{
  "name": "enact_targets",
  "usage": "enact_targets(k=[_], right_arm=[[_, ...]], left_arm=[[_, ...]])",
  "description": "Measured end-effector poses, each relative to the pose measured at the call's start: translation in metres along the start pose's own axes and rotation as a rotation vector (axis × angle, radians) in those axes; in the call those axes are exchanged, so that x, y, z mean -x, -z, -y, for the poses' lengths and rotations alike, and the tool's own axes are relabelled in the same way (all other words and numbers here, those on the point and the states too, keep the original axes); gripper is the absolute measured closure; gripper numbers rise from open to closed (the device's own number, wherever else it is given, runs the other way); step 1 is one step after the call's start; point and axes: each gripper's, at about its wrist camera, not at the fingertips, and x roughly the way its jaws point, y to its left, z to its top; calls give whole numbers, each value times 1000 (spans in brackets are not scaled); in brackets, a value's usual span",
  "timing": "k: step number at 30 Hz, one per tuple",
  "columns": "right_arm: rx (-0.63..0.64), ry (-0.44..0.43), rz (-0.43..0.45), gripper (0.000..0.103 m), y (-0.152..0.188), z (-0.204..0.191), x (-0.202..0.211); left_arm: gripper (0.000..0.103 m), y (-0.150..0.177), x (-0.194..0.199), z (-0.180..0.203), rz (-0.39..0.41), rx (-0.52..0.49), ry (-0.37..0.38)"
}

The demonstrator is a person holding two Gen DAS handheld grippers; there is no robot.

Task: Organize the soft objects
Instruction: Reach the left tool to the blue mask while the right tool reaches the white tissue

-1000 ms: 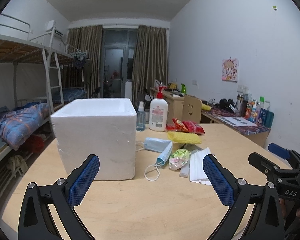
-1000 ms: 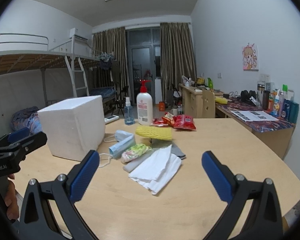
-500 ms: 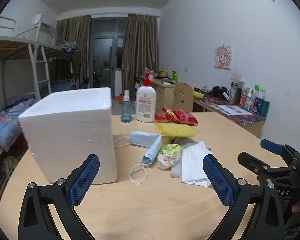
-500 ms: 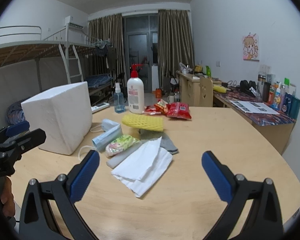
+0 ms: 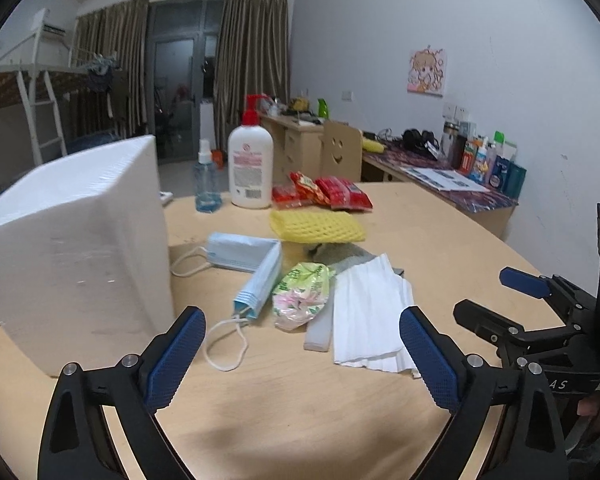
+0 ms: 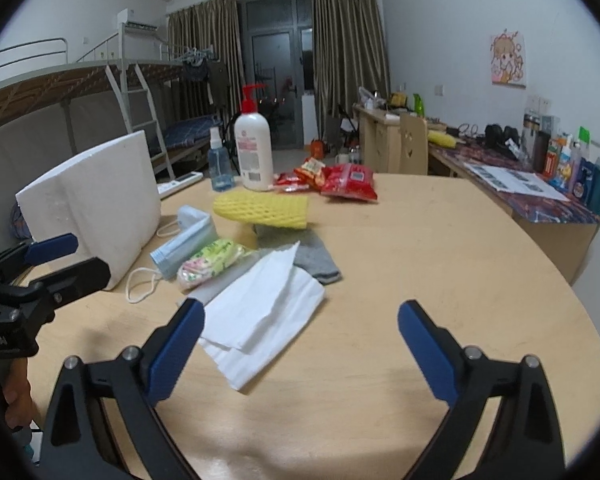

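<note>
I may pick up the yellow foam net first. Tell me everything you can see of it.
The yellow foam net is a flattened sleeve of soft mesh foam with a diamond pattern, lying lengthwise across the round wooden table. Its near edge looks propped up on something beneath it, by the grey cloth. Red snack packets lie behind it. Neither gripper touches it.

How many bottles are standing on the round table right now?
2. A white pump bottle with a red pump stands at the table's far edge, and a small blue spray bottle stands just left of it. More bottles sit on the side desk, not the table.
</note>
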Motion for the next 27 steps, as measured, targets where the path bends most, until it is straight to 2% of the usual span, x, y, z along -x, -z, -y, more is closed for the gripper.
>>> enact_targets(k=[8, 13, 15, 22, 24, 27], right_arm=[[40, -50, -107, 6, -5, 3, -24], [36, -93, -166, 7, -10, 6, -36], [44, -80, -179, 7, -13, 4, -41], [39, -116, -232, 10, -17, 1, -58], [46, -128, -241, 10, -17, -1, -61], [51, -141, -252, 11, -17, -2, -65]], left_arm=[[8, -9, -33, 5, -107, 4, 65], [10, -16, -52, 3, -153, 19, 70], [14, -19, -57, -1, -167, 38, 63], [23, -28, -87, -15, -249, 82, 38], [29, -28, -96, -21, -268, 98, 25], [31, -28, -108, -29, -294, 118, 4]])
